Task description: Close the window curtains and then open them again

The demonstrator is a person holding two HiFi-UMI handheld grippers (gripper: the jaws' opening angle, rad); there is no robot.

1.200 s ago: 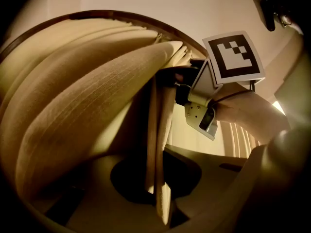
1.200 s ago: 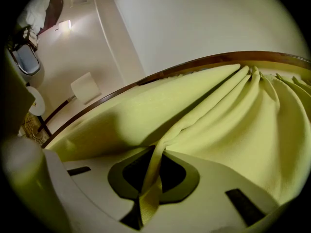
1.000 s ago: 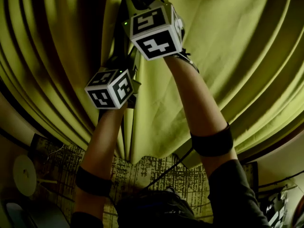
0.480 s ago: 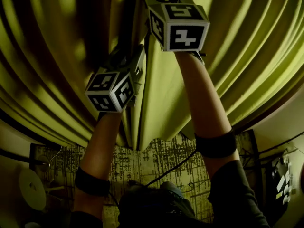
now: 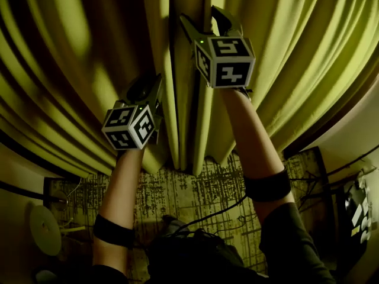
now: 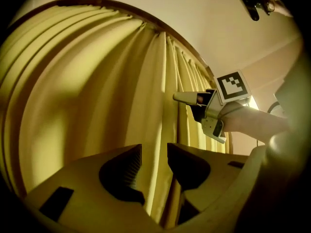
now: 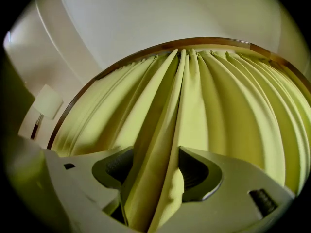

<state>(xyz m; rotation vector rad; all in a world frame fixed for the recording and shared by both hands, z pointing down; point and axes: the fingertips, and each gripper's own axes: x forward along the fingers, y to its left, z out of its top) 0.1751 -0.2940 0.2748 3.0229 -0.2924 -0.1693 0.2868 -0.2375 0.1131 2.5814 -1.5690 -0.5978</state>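
The curtains (image 5: 284,52) hang drawn together in yellow-green folds from the rail (image 7: 209,40) down to the patterned floor (image 5: 177,194), and their two inner edges meet in the middle with no gap showing. The closing half of the task therefore looks done, and this moment reads as the let-go between closing and reopening. The next move likely calls for a fresh pinch on each panel's inner edge, then pulling the left panel left and the right panel right without dragging on the rail. Both forearms reach up and forward into the cloth, the right (image 5: 254,141) higher than the left (image 5: 121,182). The right gripper (image 5: 205,21) sits at the central seam, its jaws just opened wide, with a loose curtain edge (image 7: 160,178) running between them unpinched. The left gripper (image 6: 154,161) is lower and just beside the seam, its jaws also just parted, less widely, and a fold (image 6: 156,130) hangs slack in the gap.
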